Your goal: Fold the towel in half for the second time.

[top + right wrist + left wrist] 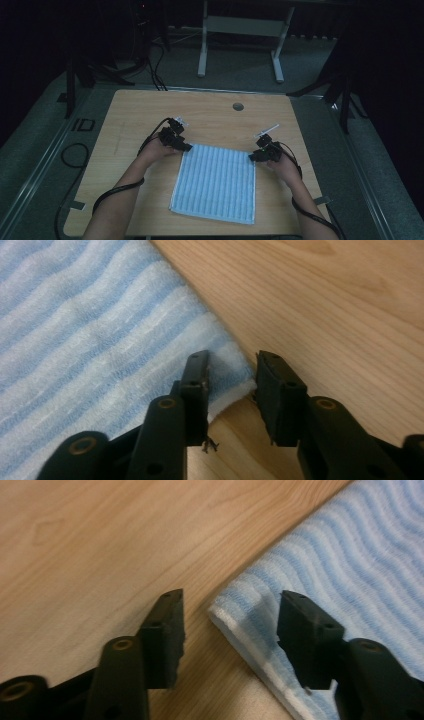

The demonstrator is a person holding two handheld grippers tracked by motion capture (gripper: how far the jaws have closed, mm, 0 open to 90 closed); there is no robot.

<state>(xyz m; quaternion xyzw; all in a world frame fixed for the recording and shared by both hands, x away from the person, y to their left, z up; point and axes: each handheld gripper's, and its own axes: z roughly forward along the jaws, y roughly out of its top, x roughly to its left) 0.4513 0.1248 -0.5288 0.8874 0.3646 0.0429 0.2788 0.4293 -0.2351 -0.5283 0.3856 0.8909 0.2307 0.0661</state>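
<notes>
Two far corners of the flat striped towel (216, 182) point away from the person.

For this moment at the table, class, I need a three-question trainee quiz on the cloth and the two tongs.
1. True or false: the blue-striped cloth lies flat on the wooden table.
2. Which corners of the cloth do the left tongs and right tongs straddle? A) near corners B) far corners C) none
3. Fill in: each set of tongs has one jaw over the cloth and one over the bare ____.

Key: 1 true; 2 B; 3 table.
</notes>
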